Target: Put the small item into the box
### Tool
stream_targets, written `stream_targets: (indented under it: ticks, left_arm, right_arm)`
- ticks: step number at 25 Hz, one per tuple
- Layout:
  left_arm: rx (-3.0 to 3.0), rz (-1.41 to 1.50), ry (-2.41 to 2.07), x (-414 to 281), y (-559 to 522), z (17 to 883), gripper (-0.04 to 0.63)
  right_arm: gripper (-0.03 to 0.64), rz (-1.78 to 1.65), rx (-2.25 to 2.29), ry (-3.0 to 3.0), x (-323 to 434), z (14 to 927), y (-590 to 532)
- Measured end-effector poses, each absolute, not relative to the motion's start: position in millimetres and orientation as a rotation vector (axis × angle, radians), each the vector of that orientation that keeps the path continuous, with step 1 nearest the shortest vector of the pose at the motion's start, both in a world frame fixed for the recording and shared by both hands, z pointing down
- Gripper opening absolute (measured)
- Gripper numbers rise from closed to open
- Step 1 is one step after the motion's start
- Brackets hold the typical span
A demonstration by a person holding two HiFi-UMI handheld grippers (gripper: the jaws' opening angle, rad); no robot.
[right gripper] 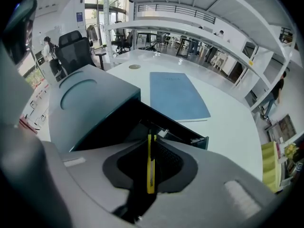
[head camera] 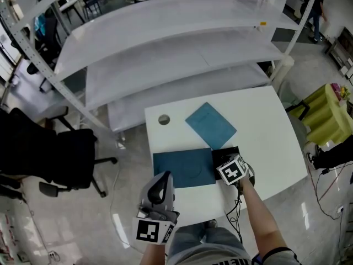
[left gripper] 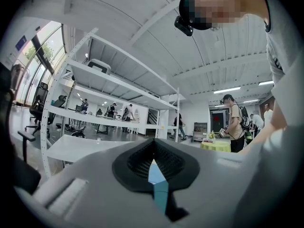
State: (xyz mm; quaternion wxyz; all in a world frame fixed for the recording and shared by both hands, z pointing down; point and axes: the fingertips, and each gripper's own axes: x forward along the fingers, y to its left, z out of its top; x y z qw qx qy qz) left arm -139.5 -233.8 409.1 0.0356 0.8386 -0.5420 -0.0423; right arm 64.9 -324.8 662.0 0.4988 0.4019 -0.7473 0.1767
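A dark blue box lies on the white table, and its black inside is open at the right end. In the right gripper view the open black cavity sits just ahead of the jaws. My right gripper hovers over that opening, shut on a thin yellow item that stands upright between the jaws. My left gripper is at the table's near edge, left of the box, tilted up toward the shelves; its jaws are shut with nothing held.
A flat blue cover lies on the table beyond the box, also seen as the blue cover. A round grommet is near the far left corner. White shelves rise behind; a black chair stands at the left.
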Motion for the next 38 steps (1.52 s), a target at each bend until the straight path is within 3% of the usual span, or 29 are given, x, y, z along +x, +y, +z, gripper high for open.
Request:
stream_targets:
  ticks: [22,29,33,38]
  left_arm:
    - [2.565,-0.141,-1.664,-148,-230,410,0.012]
    - [2.572,-0.138,-1.655,-144,-229,411,0.012]
    - [2.585,-0.138,-1.642,-139,-229,410,0.012]
    - [2.607,-0.136,-1.625,-127,-225,406,0.012]
  right_arm:
    - [0.071,0.413,0.942,-1.739,65,672,-324]
    - [0.074,0.634,1.038,-1.850,64,660,-312]
    - [0.003,0.624,1.137,-1.911,72,639,-314]
    - [0.003,0.620,1.177,-2.020,70,617,-304]
